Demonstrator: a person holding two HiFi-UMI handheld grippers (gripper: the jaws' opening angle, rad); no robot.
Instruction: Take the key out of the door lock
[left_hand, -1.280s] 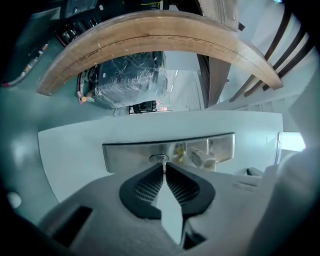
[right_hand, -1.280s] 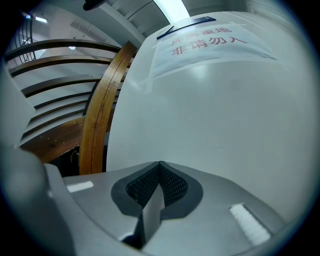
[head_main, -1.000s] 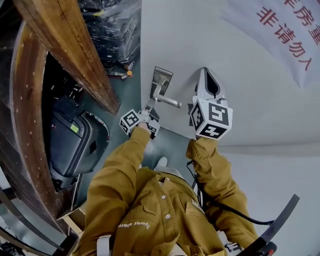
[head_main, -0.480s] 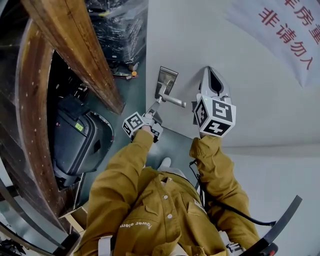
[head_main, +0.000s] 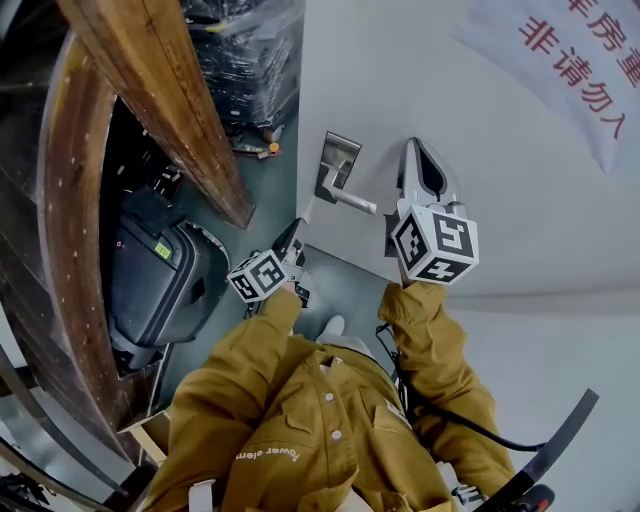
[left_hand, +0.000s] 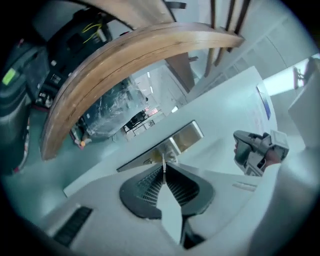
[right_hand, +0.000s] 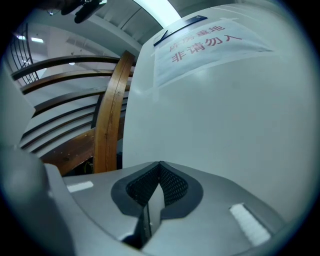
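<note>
Since the earlier head-view frames, the left gripper (head_main: 293, 232) has drawn back and down from the door lock (head_main: 336, 162), and its marker cube now sits lower and nearer the person's chest. The right gripper (head_main: 415, 148) has hardly shifted.

**Left gripper.** In the left gripper view its jaws are pressed nearly together on the key (left_hand: 163, 161). The key shows as a thin metal sliver standing out of the jaw tips and pointing at the lock plate (left_hand: 186, 137). No view shows whether the blade tip has fully cleared the keyhole.

**Right gripper.** It lies against the white door (head_main: 500, 200), just beside the free end of the lever handle (head_main: 352, 200). Its jaws are closed on each other with nothing between them (right_hand: 160, 165). It appears to take no part in the extraction.

**Surroundings.** A paper notice (head_main: 590, 60) with red characters hangs on the door, and a curved wooden rail (head_main: 160, 110) crosses the left of the head view.

**Step in hand.** This is judged to be the withdrawal itself, late in the task, with the key gripped and travelling out along its own axis.

**Next move.** The pull should run on in a straight line away from the plate, with the pinch kept firm. Any sideways tilt could bind the blade in the cylinder or let the thin key slip from the pads.
</note>
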